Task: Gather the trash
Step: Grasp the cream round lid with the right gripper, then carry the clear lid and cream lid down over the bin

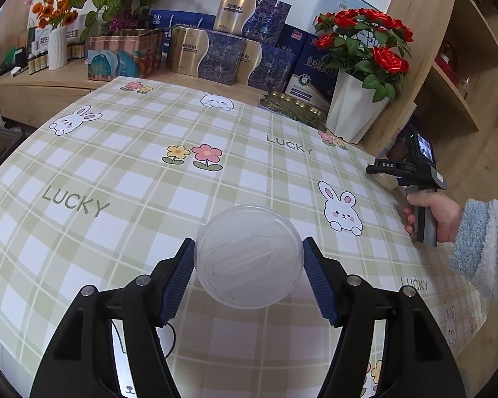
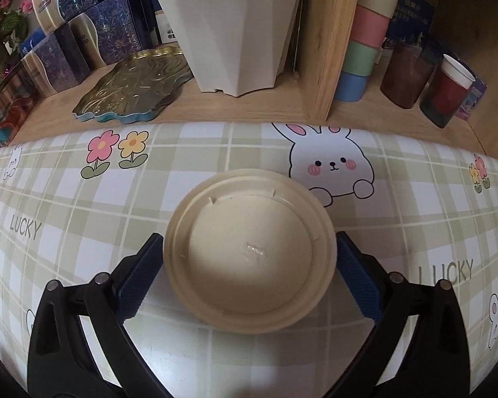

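In the left wrist view my left gripper [image 1: 249, 262] is shut on a clear round plastic container [image 1: 249, 257], its blue pads [image 1: 179, 278] pressed on both sides above the checked tablecloth [image 1: 132, 172]. In the right wrist view my right gripper [image 2: 249, 262] is shut on a cream round plastic lid [image 2: 250, 252], with the pads [image 2: 358, 282] against its rim. The right gripper also shows in the left wrist view [image 1: 381, 174] at the table's right edge, held by a hand in a blue fleece sleeve, the cream lid just visible in it.
A white pot of red roses [image 1: 355, 106] and a gold tin tray [image 1: 293, 106] stand at the table's far right. Gift boxes [image 1: 209, 56] and flower vases line the back. A wooden shelf [image 2: 395, 76] holds stacked cups and jars.
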`<act>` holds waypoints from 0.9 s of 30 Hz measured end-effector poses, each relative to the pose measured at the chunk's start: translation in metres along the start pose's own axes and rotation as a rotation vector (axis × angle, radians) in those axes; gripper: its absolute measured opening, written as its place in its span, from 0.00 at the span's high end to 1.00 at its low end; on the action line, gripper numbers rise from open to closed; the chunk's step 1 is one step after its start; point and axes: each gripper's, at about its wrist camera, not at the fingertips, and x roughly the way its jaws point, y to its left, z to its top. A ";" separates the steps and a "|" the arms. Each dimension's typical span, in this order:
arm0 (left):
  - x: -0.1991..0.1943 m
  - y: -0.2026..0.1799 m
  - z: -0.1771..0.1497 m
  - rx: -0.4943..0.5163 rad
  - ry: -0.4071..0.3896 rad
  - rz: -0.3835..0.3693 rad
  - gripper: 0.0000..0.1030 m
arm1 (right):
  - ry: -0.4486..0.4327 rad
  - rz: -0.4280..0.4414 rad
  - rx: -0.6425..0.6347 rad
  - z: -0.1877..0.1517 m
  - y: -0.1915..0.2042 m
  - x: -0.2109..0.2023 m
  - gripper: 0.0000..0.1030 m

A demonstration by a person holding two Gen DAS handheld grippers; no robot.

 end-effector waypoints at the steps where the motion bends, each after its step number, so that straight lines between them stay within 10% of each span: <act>1: -0.001 -0.001 -0.002 0.003 0.001 -0.002 0.38 | -0.003 0.005 -0.003 -0.001 -0.001 -0.003 0.13; 27: -0.079 -0.045 -0.061 0.077 0.051 -0.117 0.38 | -0.080 0.235 -0.259 -0.183 0.046 -0.192 0.17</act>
